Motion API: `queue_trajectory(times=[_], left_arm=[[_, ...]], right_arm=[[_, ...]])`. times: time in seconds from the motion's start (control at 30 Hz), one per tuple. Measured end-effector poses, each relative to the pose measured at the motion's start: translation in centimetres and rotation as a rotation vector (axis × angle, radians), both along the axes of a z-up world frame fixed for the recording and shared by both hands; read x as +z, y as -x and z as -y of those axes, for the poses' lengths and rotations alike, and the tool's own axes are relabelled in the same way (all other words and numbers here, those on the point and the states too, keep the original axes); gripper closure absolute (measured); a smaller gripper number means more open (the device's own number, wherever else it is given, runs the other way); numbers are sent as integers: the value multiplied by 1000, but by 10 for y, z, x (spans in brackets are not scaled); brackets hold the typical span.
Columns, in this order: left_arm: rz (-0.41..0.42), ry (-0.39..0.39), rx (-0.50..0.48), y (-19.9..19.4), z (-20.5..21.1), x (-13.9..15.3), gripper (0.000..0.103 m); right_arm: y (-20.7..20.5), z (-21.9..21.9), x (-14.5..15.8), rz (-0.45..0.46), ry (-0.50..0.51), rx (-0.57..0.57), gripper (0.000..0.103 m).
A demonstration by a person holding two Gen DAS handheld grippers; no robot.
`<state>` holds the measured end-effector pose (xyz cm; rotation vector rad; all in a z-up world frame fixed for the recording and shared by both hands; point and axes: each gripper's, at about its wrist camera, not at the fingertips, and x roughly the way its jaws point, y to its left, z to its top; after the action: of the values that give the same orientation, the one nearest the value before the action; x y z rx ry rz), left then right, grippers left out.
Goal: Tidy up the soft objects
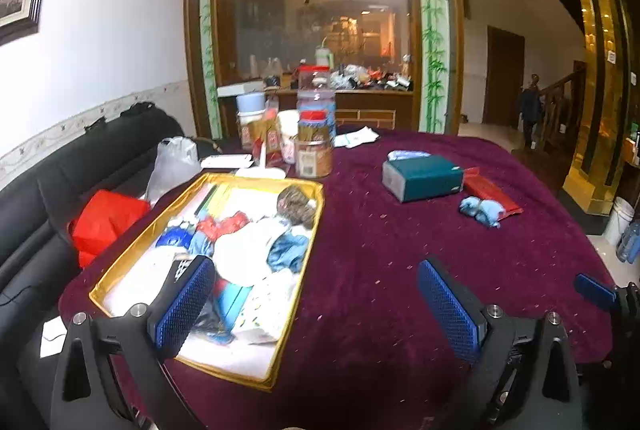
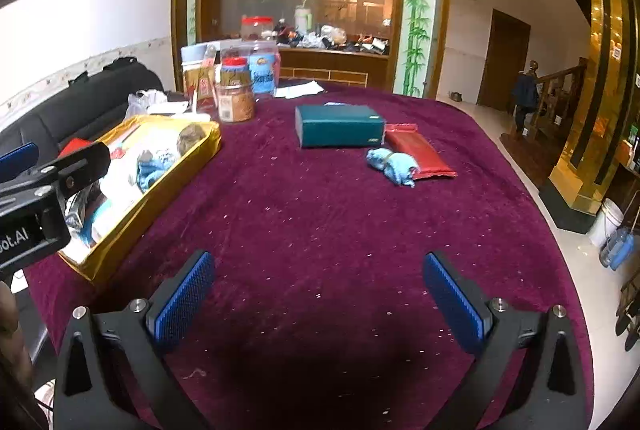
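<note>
A gold-sided box (image 1: pixel 308 242) (image 2: pixel 160 189) on the maroon tablecloth holds several soft items: blue, white and red cloth bundles and a brown-grey bundle (image 1: pixel 296 205). A light blue cloth bundle (image 1: pixel 480 210) (image 2: pixel 392 163) lies on the cloth to the right, touching a red packet (image 1: pixel 494 195) (image 2: pixel 420 151). My left gripper (image 1: pixel 316 304) is open, its left finger over the box's near end and its right finger over the cloth. My right gripper (image 2: pixel 320 296) is open above bare cloth, well short of the blue bundle. Nothing sits between either pair of fingers.
A teal box (image 1: pixel 420 175) (image 2: pixel 340 125) lies behind the red packet. Several jars (image 1: pixel 316 137) (image 2: pixel 236 93) and papers crowd the table's far side. A black sofa (image 1: pixel 60 181) with a red bag (image 1: pixel 104 222) runs along the left. Floor, buckets and a staircase lie to the right.
</note>
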<state>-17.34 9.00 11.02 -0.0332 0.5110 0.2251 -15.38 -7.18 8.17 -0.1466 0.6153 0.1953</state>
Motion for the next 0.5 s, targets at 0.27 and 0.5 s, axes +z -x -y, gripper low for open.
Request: queue_trajectory(times=[0.27, 0.5], left_arm=[[-58, 29, 4, -7, -13, -14, 1], [-83, 38, 2, -11, -19, -18, 1]], right_arm=[[-4, -22, -9, -43, 36, 32, 0], [-7, -29, -11, -68, 43, 35, 0]])
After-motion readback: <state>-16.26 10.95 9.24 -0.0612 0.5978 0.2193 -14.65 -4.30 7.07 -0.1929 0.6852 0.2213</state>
